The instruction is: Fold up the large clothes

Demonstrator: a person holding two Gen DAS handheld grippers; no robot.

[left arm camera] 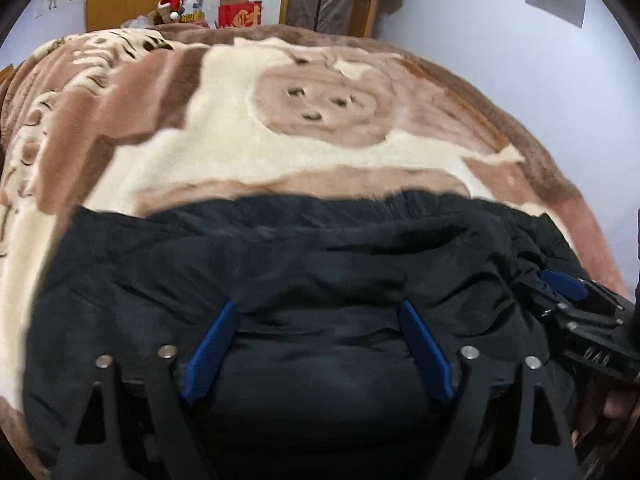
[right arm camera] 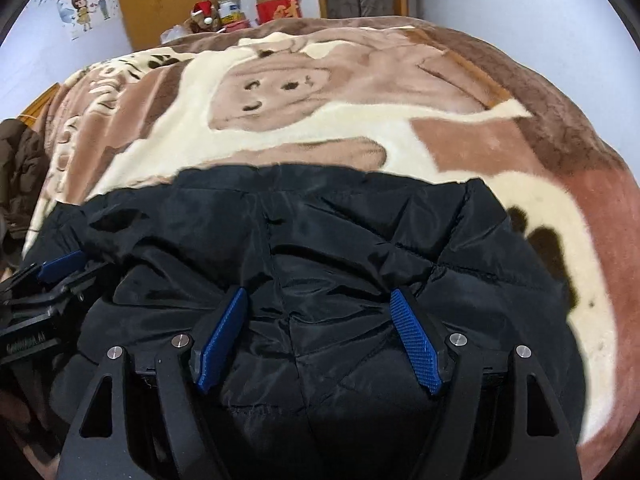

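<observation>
While the black padded jacket (left arm camera: 320,264) lies crosswise on the blanketed bed (left arm camera: 248,148), both grippers hover with fingers apart, left gripper (left arm camera: 318,350) and right gripper (right arm camera: 316,340) side by side, far hem at twelve o'clock, equally near.

Right tongs (right arm camera: 318,300) spread wide over black padded jacket (right arm camera: 360,248) on brown-cream blanket (right arm camera: 400,128).

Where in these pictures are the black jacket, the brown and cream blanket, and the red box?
black jacket (right arm camera: 340,240): right wrist view, on its quilted upper panel.
brown and cream blanket (left arm camera: 224,128): left wrist view, on a cream patch beside the printed face.
red box (left arm camera: 240,15): left wrist view, on its front face.
</observation>
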